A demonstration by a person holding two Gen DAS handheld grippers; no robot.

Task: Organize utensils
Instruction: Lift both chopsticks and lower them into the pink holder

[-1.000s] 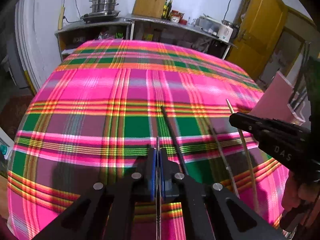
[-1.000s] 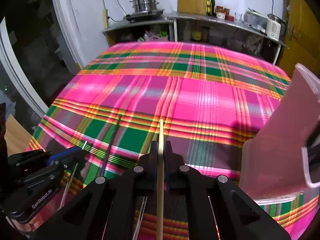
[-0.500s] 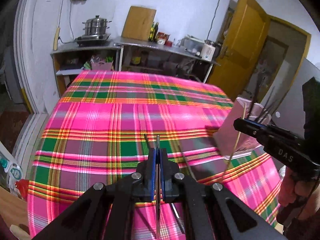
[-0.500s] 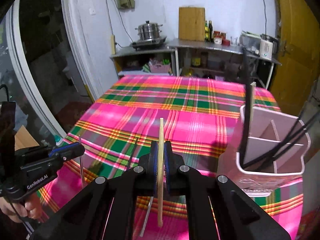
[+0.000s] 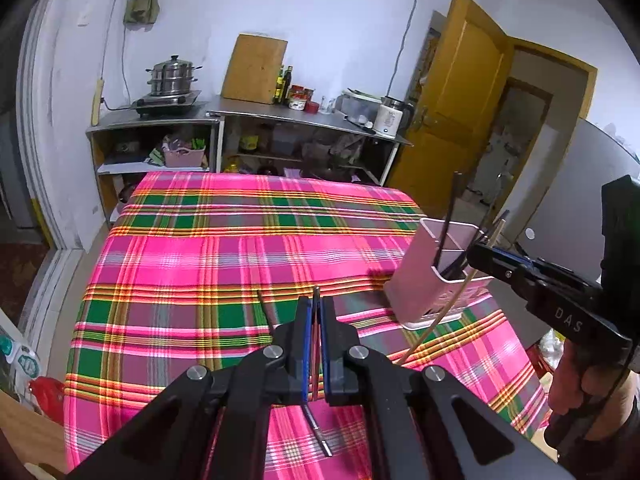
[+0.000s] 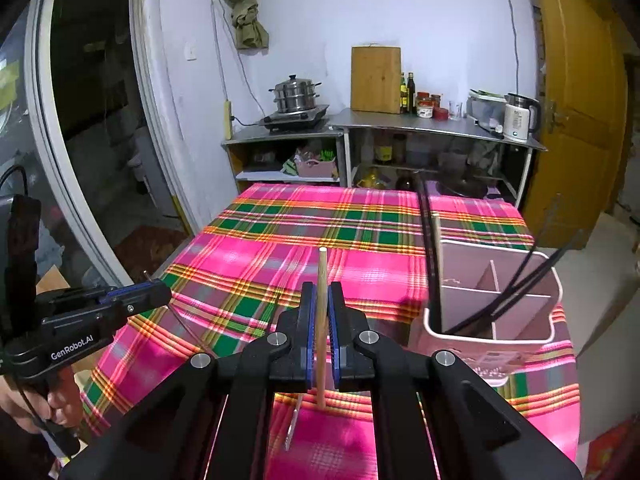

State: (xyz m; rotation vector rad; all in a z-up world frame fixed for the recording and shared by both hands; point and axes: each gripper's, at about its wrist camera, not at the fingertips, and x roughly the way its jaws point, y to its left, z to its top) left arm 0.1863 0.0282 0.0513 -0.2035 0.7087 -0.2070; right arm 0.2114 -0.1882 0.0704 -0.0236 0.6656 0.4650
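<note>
Both hand-held grippers risen off worktop (image 5: 168, 264); left (image 5: 316, 344) pinching metal chopstick (image 5: 316, 320), right (image 6: 320, 328) pinching wooden chopstick (image 6: 321, 320); holder (image 6: 496, 320) right of right one, nearer.

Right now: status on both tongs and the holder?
Left tongs shut on metal chopstick. Right tongs shut on wooden chopstick. Pink holder upright, black chopsticks inside. Path clear.

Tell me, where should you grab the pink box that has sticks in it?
Probably by its top rim, coming down from above. The pink box stands upright and open-topped, with thin walls that two fingers could pinch. I'd pick a bare stretch of the near wall, clear of the black chopsticks leaning out of it.
</note>
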